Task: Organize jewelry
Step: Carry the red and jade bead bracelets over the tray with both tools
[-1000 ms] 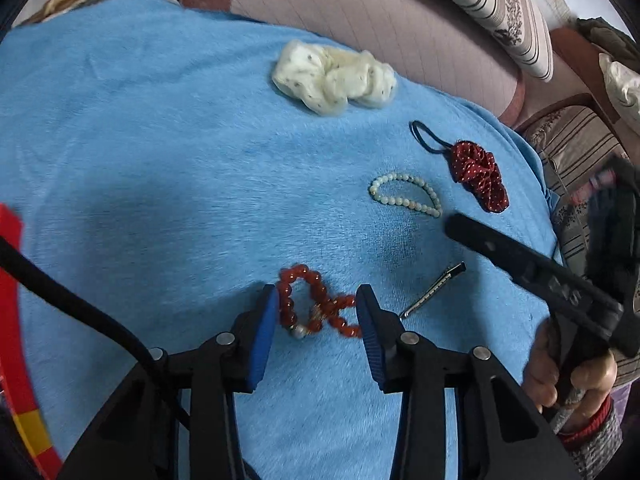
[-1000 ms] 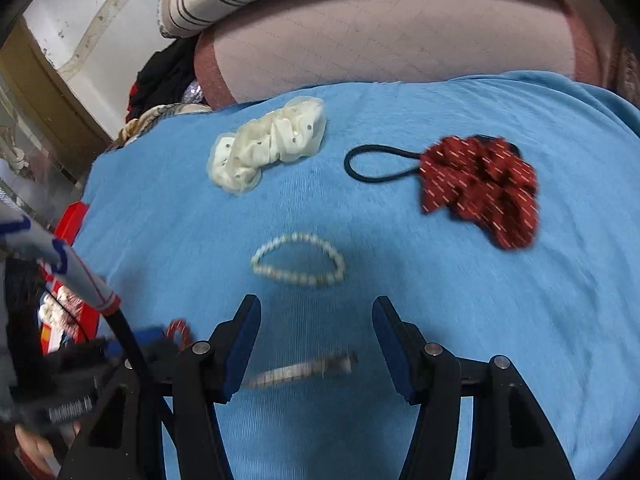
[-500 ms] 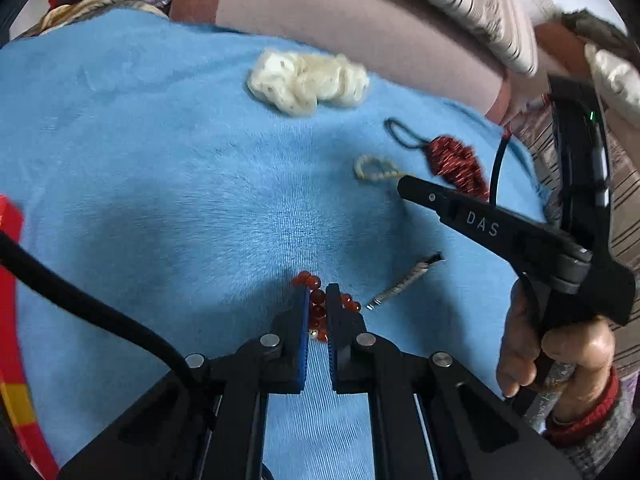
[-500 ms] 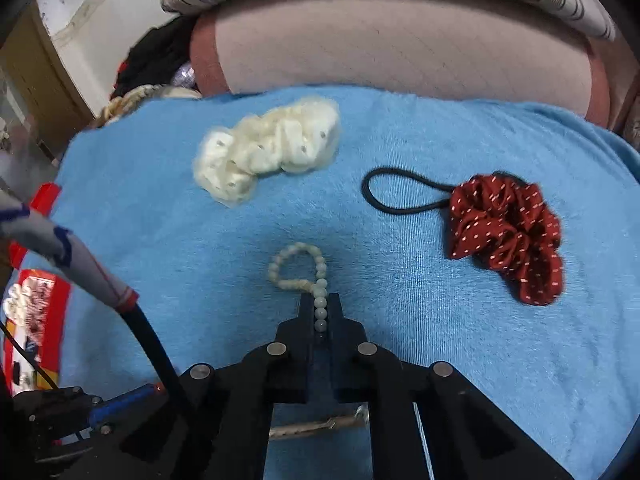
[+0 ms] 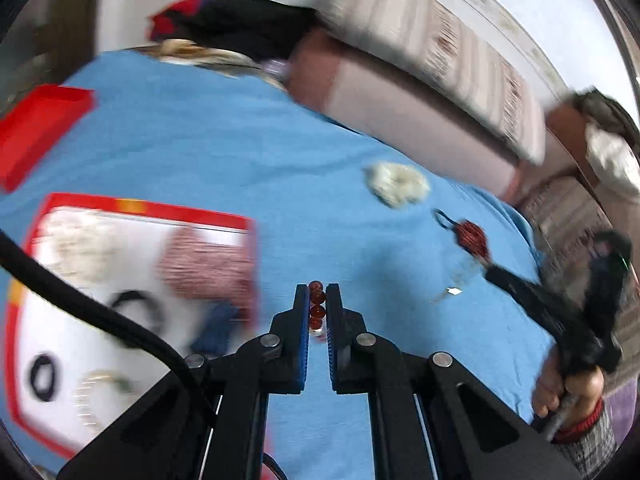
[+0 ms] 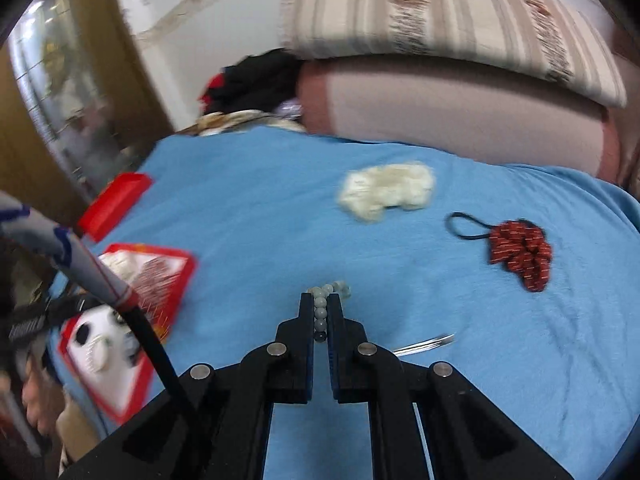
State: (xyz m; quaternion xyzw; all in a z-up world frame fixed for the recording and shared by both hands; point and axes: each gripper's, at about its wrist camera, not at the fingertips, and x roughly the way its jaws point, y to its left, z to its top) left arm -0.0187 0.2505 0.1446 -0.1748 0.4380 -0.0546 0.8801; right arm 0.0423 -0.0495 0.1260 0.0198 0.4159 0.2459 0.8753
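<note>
My left gripper (image 5: pixel 318 300) is shut on a red bead bracelet (image 5: pixel 316 309), lifted above the blue cloth (image 5: pixel 200 152). My right gripper (image 6: pixel 320 310) is shut on a pale green bead bracelet (image 6: pixel 325 296), also raised off the cloth. A red-rimmed white tray (image 5: pixel 120 280) lies at the left in the left wrist view, holding a red-and-white scrunchie, black hair ties and pale beads, all blurred. The same tray (image 6: pixel 120 312) shows at the left in the right wrist view. A metal hair clip (image 6: pixel 424 344) lies on the cloth just right of my right gripper.
A cream scrunchie (image 6: pixel 386 190) and a dark red dotted scrunchie (image 6: pixel 520 254) with a black hair tie (image 6: pixel 466 226) lie farther back on the cloth. A red lid (image 6: pixel 114 204) sits at the far left. Pink and striped cushions (image 6: pixel 440 92) bound the back.
Both grippers closed on their bracelets, the left on red beads, the right on pale green ones, then lifted them off the cloth and swung left, bringing the tray into view.
</note>
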